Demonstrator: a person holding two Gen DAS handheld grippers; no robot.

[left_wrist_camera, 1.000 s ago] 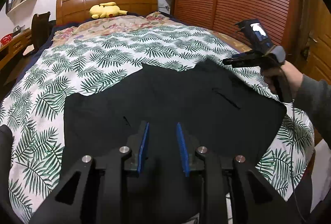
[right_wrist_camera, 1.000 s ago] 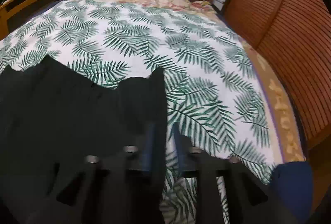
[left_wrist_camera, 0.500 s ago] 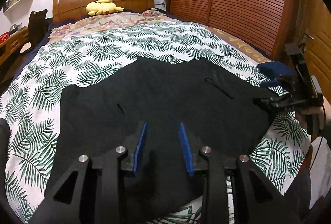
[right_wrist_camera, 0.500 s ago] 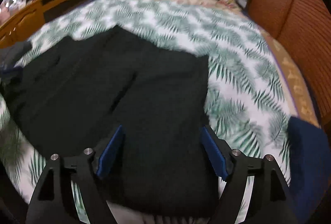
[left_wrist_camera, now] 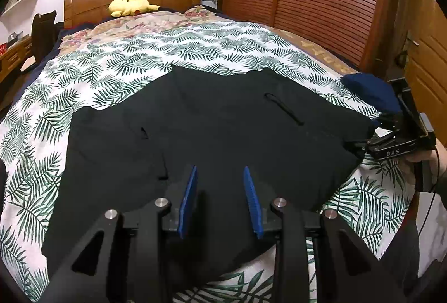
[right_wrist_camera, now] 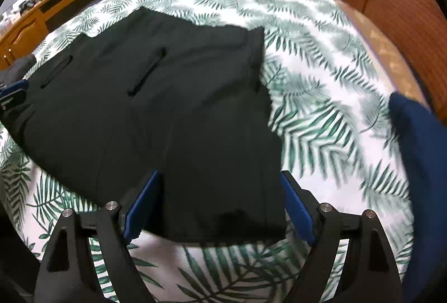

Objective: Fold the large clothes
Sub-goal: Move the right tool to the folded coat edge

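Black garment [left_wrist_camera: 212, 135] spread flat on bed [left_wrist_camera: 117, 71], unfolded; left tool [left_wrist_camera: 220, 199] narrow, empty; right tool [right_wrist_camera: 220, 208] opening wide, gripping nothing.

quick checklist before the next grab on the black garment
1. Garment spread flat on bed: ok.
2. Right gripper jaws opening, garment's near edge between them, pads not pressing: ok.
3. Left gripper jaws apart over the cloth, nothing pinched: ok.
4. Blue cloth clear of garment: ok.
5. Plush toy far off at headboard: ok.
6. Layers under the near edge aligned: cannot tell.
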